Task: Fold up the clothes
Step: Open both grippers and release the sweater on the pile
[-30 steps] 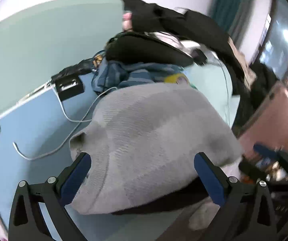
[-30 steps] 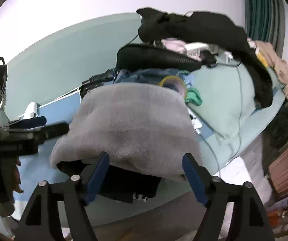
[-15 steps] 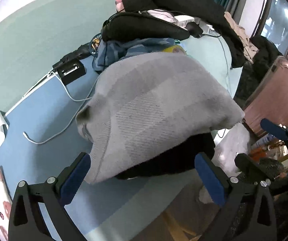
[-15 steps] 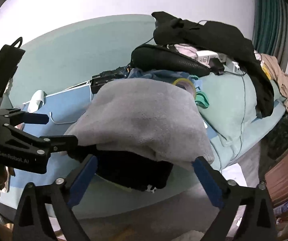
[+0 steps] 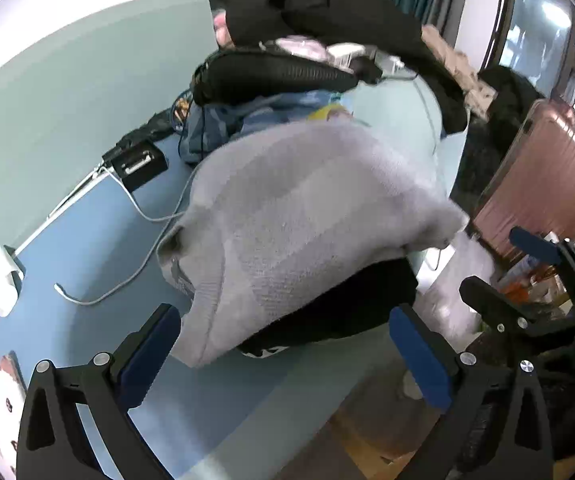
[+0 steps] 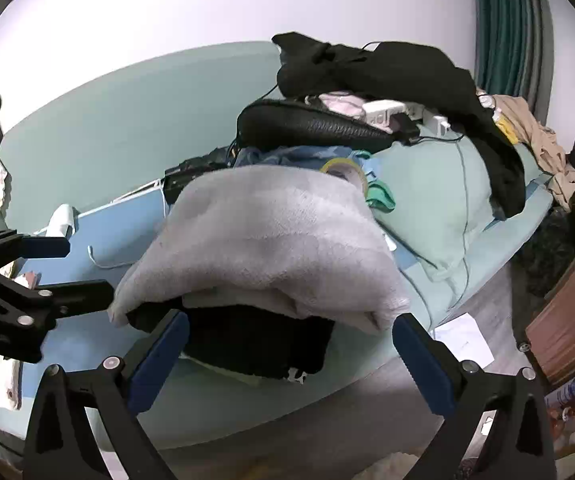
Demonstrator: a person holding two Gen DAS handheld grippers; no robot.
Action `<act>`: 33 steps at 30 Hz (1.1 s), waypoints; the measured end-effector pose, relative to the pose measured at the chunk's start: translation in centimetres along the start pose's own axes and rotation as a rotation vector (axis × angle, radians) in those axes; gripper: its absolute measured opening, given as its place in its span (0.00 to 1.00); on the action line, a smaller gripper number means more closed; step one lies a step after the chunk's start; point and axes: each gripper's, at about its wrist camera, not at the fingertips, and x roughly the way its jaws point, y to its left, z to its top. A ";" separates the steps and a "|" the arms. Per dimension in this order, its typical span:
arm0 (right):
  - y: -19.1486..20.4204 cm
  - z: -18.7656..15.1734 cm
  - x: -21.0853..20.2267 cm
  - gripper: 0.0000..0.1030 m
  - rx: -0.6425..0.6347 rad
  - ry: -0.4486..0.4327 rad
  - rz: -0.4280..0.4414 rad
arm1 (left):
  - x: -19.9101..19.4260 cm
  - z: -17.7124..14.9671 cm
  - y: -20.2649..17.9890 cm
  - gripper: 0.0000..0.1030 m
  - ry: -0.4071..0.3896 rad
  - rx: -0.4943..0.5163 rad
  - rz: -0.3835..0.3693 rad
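Note:
A folded grey knit sweater [image 5: 295, 216] lies on top of a folded black garment [image 5: 339, 308] near the edge of the bed; both also show in the right wrist view, the sweater [image 6: 263, 240] over the black garment [image 6: 255, 340]. My left gripper [image 5: 283, 344] is open and empty, just in front of the pile. My right gripper [image 6: 287, 344] is open and empty, its fingers on either side of the pile's near edge. The left gripper shows at the left of the right wrist view [image 6: 43, 268], and the right gripper at the right of the left wrist view [image 5: 527, 264].
The bed has a blue sheet [image 5: 67, 248] with a white cable [image 5: 127, 280] and a black box [image 5: 139, 164]. Behind the pile lie black clothes [image 6: 387, 68], a black bag [image 6: 307, 124], blue cloth and a green pillow [image 6: 427, 200]. A pink suitcase [image 5: 547, 176] stands beside the bed.
Both grippers have drawn back from the folded pile. More of the black garment under the grey sweater shows now. The pile itself has not moved.

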 end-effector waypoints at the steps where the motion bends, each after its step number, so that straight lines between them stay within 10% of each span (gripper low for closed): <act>1: 0.0 0.0 -0.2 1.00 0.003 -0.006 -0.004 | -0.2 -0.1 0.1 1.00 -0.010 0.004 0.010; 33: 1.6 -0.1 0.4 1.00 -0.017 0.026 0.016 | 0.3 -0.8 0.9 1.00 -0.004 -0.044 -0.033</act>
